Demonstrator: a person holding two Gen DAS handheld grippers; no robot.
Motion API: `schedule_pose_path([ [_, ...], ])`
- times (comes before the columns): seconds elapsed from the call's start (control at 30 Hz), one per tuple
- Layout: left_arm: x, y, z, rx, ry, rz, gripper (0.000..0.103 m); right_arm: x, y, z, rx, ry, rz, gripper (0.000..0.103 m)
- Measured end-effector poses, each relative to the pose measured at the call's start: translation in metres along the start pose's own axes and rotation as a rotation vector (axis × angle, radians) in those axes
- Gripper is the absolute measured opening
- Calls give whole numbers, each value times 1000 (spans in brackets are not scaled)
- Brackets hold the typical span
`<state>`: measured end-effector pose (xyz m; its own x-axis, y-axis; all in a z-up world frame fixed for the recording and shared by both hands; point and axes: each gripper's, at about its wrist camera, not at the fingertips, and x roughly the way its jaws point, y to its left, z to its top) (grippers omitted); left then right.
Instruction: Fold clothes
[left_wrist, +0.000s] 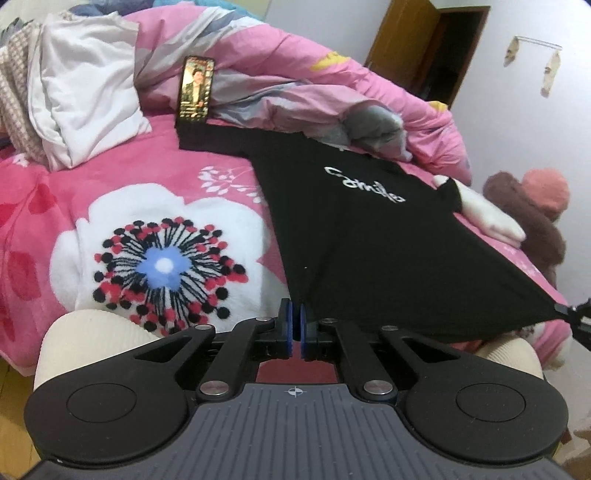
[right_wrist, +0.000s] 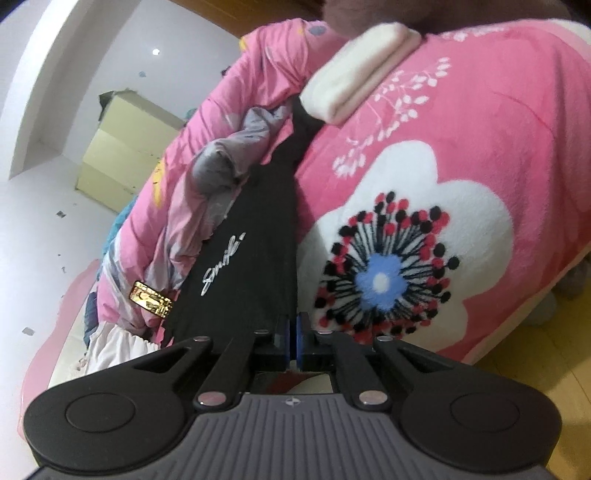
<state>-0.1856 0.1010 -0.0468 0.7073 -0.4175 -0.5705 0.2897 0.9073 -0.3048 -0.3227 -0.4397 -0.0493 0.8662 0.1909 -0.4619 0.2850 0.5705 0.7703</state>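
On the pink flower blanket (left_wrist: 55, 206) lies a black shirt (left_wrist: 351, 229), mid-frame. Left gripper (left_wrist: 296, 326) and right gripper (right_wrist: 294, 338) each pinch a bottom corner tight, low in the frame.

The blanket (left_wrist: 122, 206) left of the shirt (left_wrist: 354, 229) lay bare and open. The quilt (left_wrist: 295, 85) walled off the far side, touching the shirt's top edge. A phone (left_wrist: 195, 90) stood on its left sleeve; a white cloth (left_wrist: 487, 214) and plush toy (left_wrist: 532, 214) crowded its right.
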Motion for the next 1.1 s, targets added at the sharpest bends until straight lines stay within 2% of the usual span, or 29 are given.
schedule_pose_path([
  [0.33, 3, 2, -10, 34, 33, 23, 1, 1, -22, 3, 26, 10, -58, 2],
  [0.47, 12, -3, -15, 66, 82, 33, 1, -1, -26, 9, 4, 10, -79, 2],
  [0.67, 33, -3, -24, 107, 152, 89, 1, 33, -44, 8, -60, 91, -193, 2],
  [0.83, 52, -8, -31, 192, 207, 137, 3, 61, -55, 5, -147, 134, -255, 3],
  [0.93, 60, -6, -38, 218, 274, 144, 5, 73, -57, -4, -256, 187, -412, 5],
  [1.0, 53, 1, -40, 183, 306, 120, 5, 70, -65, -10, -268, 217, -510, 5],
  [1.1, 26, 15, -25, 105, 271, 60, 5, 34, -62, -6, -246, 115, -495, 5],
])
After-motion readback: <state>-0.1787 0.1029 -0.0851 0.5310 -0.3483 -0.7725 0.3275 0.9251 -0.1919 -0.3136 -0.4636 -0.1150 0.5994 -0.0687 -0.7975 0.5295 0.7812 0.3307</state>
